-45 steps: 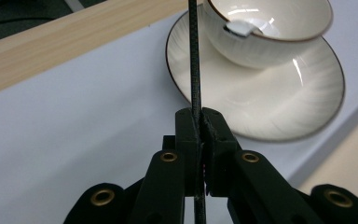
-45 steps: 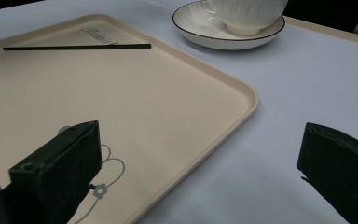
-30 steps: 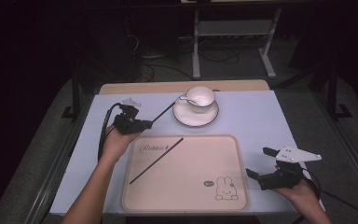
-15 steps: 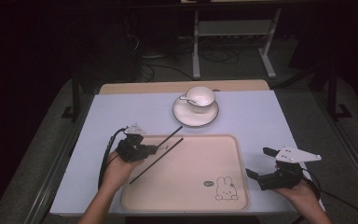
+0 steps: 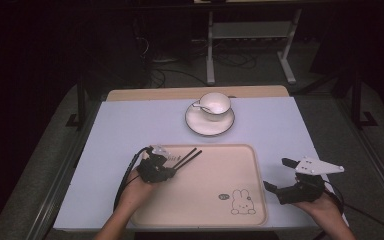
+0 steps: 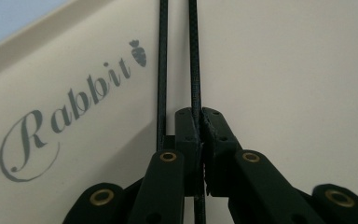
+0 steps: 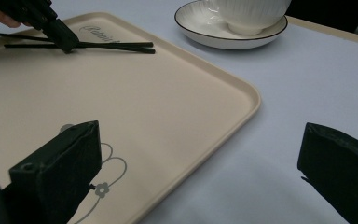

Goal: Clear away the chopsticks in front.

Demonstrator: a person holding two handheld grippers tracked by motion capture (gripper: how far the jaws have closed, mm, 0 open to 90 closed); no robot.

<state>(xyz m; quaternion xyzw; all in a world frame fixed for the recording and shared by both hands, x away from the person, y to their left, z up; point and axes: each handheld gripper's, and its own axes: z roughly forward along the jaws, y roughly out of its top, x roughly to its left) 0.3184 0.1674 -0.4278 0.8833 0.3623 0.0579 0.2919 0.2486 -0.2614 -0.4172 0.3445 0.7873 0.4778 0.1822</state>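
Observation:
My left gripper (image 5: 172,167) is over the top left corner of the beige rabbit tray (image 5: 205,200). Its jaws are shut on one thin black chopstick (image 6: 193,56), with the pads (image 6: 214,135) pressed on it. A second chopstick (image 6: 162,70) lies right beside it on the tray, next to the word "Rabbit". From the right gripper view the left gripper (image 7: 60,35) sits low on the pair of chopsticks (image 7: 116,45), which run nearly parallel. My right gripper (image 5: 278,175) rests open off the tray's right edge, nothing between its jaws (image 7: 200,154).
A white cup (image 5: 215,104) stands on a saucer (image 5: 210,124) behind the tray, on the pale blue table cover (image 5: 290,135). The rabbit drawing (image 5: 242,201) marks the tray's near right corner. Metal stand legs (image 5: 210,55) rise beyond the table's far edge.
My left hand has come down and toward me from the table behind the tray's left corner, bringing its chopstick alongside the one lying on the tray. The right hand has stayed put.

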